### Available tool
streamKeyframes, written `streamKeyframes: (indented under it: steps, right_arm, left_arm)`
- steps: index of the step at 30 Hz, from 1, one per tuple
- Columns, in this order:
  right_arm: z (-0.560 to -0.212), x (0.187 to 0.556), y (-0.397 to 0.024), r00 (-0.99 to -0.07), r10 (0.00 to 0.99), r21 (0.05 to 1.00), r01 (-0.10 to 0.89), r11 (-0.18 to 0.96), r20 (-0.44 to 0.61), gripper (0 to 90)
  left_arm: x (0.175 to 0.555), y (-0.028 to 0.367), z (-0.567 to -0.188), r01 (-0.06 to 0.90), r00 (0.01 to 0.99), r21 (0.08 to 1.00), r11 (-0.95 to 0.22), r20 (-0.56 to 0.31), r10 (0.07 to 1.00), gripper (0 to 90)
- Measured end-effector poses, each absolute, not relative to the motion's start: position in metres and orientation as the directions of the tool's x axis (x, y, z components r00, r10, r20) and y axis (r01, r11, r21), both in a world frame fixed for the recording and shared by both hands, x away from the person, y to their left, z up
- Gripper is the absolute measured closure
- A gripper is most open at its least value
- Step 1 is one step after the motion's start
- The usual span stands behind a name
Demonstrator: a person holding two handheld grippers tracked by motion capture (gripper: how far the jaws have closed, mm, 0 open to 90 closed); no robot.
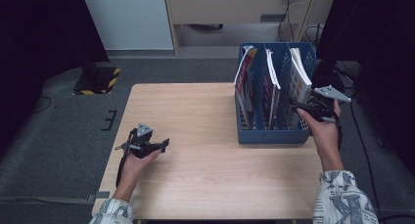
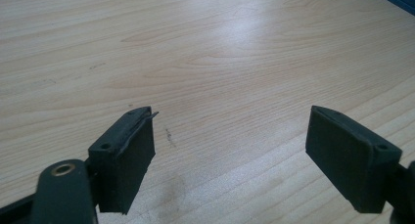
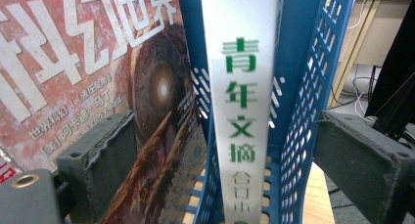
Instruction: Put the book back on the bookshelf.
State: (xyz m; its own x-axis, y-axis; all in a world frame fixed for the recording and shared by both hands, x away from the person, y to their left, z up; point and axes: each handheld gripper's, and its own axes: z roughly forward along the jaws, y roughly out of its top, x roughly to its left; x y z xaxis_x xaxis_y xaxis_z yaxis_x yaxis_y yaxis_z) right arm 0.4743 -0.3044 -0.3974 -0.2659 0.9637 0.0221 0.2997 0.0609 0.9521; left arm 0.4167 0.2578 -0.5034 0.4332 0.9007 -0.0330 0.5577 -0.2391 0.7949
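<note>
**Right tongs wide at the rack's end slot**

The blue file rack [image 1: 274, 136] stands at the table's [image 1: 195, 175] far right edge, leaving broad bare wood to its left. The right gripper [image 3: 222, 150] is spread apart, its jaws flanking the white-spined book [image 3: 240, 87] and the rack's perforated end wall without pressing either. The left gripper [image 2: 230, 150] rests spread and empty near the left edge, well apart from the rack.

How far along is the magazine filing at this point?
Looks nearly done: three magazines stand in the blue file rack, one per slot. In hand: the right tool sits open around the white spine of the rightmost one. The left tool rests open on the table. Left: withdrawing the right hand.
</note>
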Motion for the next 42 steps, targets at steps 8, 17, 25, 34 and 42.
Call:
streamKeyframes:
  steps: [8,17,25,34,42]
  right_arm:
    - [-0.397,0.471,-0.304,-0.281,0.96,0.951,0.303,0.067,0.022,8.1]
    - [-0.395,0.467,-0.304,-0.287,0.958,0.953,0.297,0.066,0.023,6.9]
    - [-0.396,0.46,-0.307,-0.288,0.957,0.954,0.293,0.057,0.031,6.4]
    - [-0.399,0.45,-0.306,-0.302,0.952,0.955,0.293,0.051,0.042,6.0]
    - [-0.402,0.438,-0.306,-0.302,0.952,0.952,0.302,0.056,0.04,5.9]
  left_arm:
    - [0.417,0.258,-0.504,0.561,0.434,0.792,-0.24,-0.035,0.9,16.9]
    - [0.417,0.258,-0.504,0.562,0.433,0.792,-0.239,-0.035,0.901,16.3]
    - [0.417,0.257,-0.505,0.563,0.433,0.791,-0.239,-0.036,0.901,16.3]
    - [0.417,0.256,-0.506,0.566,0.437,0.787,-0.245,-0.034,0.899,16.1]
    - [0.418,0.256,-0.507,0.574,0.436,0.782,-0.245,-0.038,0.899,14.8]
